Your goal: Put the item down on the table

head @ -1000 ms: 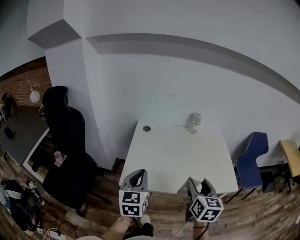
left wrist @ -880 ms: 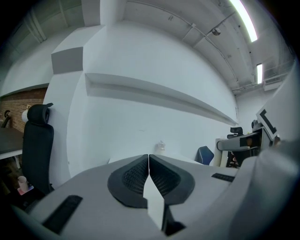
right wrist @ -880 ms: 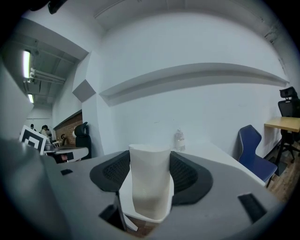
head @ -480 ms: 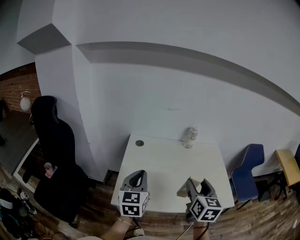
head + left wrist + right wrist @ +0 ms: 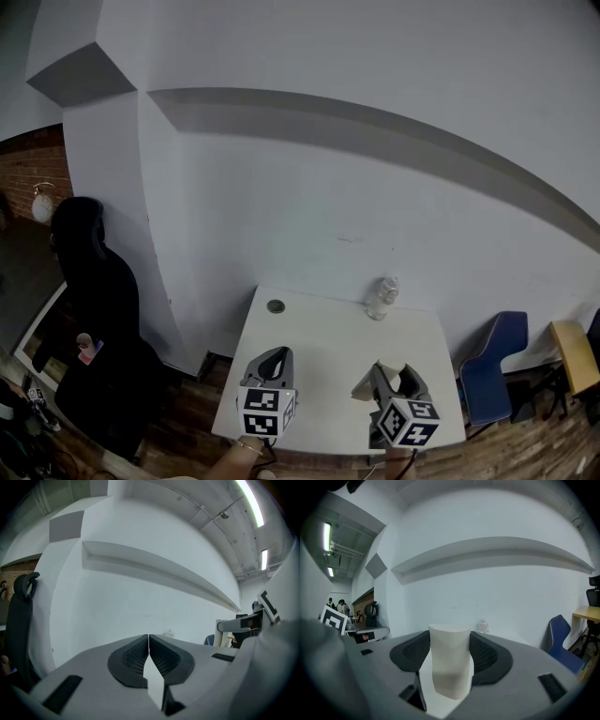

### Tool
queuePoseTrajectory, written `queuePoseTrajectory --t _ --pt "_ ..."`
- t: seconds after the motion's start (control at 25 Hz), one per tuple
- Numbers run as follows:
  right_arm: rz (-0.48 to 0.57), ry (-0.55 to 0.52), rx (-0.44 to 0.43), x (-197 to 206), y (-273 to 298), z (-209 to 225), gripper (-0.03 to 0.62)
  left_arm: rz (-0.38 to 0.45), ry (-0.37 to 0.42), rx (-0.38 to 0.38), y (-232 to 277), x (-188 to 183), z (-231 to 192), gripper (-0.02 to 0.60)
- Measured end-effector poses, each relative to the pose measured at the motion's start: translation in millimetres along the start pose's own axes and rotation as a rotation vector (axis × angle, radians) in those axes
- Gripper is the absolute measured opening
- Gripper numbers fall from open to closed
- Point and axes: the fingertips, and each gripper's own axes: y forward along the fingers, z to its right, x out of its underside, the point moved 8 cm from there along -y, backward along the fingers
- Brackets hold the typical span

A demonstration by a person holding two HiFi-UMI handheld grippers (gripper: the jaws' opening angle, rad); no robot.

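Nearest to me, my right gripper [image 5: 450, 641] is clamped on a white cup [image 5: 450, 667], with one jaw pressed against each side. It holds the cup over the near edge of the white table [image 5: 328, 337]. Beside it, my left gripper [image 5: 148, 641] has its jaws fully together with nothing between them. Farther back, a clear bottle [image 5: 382, 298] stands at the table's far edge by the wall, and a small round object [image 5: 275, 306] lies near the far left corner. A black chair [image 5: 94, 309] stands off to the left.

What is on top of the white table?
A bottle at its far edge, a small round thing near the far left corner. The left tongs and right tongs, holding a cup, hide the table's near edge.
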Motion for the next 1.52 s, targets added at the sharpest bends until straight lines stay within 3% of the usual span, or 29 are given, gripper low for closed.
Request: queuePoseTrajectory --t 0.4,0.72,1.52 --pt "-0.015 0.001 0.011 0 31 16 0.285 -0.023 -0.012 -0.011 43 7 -12 0.021" --pt "-0.036 0.019 0.023 13 41 31 0.285 -0.1 -0.02 -0.024 46 28 -8 0.021" --pt "-0.136 0.021 -0.168 30 85 34 0.285 -0.173 -0.028 -0.202 28 51 -12 0.021"
